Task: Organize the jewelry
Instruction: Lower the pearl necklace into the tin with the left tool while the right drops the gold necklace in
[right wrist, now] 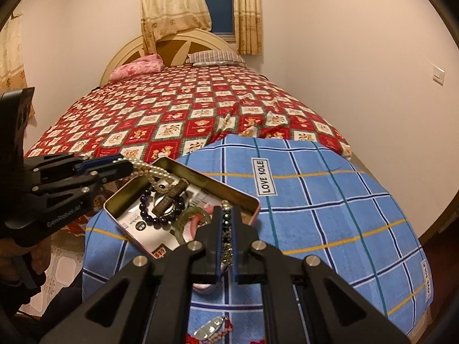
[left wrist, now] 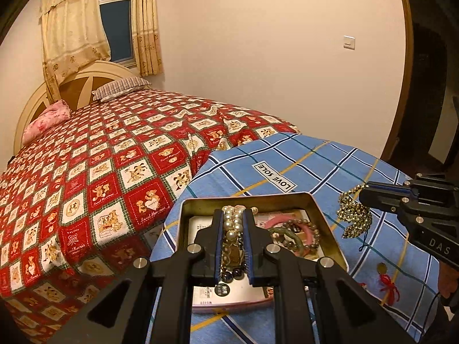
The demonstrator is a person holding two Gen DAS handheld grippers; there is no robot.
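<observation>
My left gripper [left wrist: 233, 215] is shut on a pearl strand [left wrist: 233, 223], holding it over an open metal tin [left wrist: 324, 215]. Inside the tin lie a pink bangle [left wrist: 275, 223], a brown bead bracelet [left wrist: 301, 229], a dark bead bracelet [right wrist: 160, 215] and a green bangle [right wrist: 186, 218]. In the right wrist view the left gripper [right wrist: 126, 167] comes in from the left, and the pearl strand [right wrist: 152, 172] drapes from it across the tin rim [right wrist: 200, 183]. My right gripper [right wrist: 228, 212] is shut on a gold bead chain [right wrist: 226, 238]. Seen from the left wrist view, that right gripper [left wrist: 363, 195] dangles the chain [left wrist: 354, 215] just right of the tin.
The tin rests on a blue checked cloth [left wrist: 315, 166] over a rounded surface at the foot of a bed with a red quilt [left wrist: 100, 157]. A red-thread charm [left wrist: 387, 283] and a silver pendant [right wrist: 209, 326] lie on the cloth near me. A person's hand [right wrist: 40, 255] grips the left tool.
</observation>
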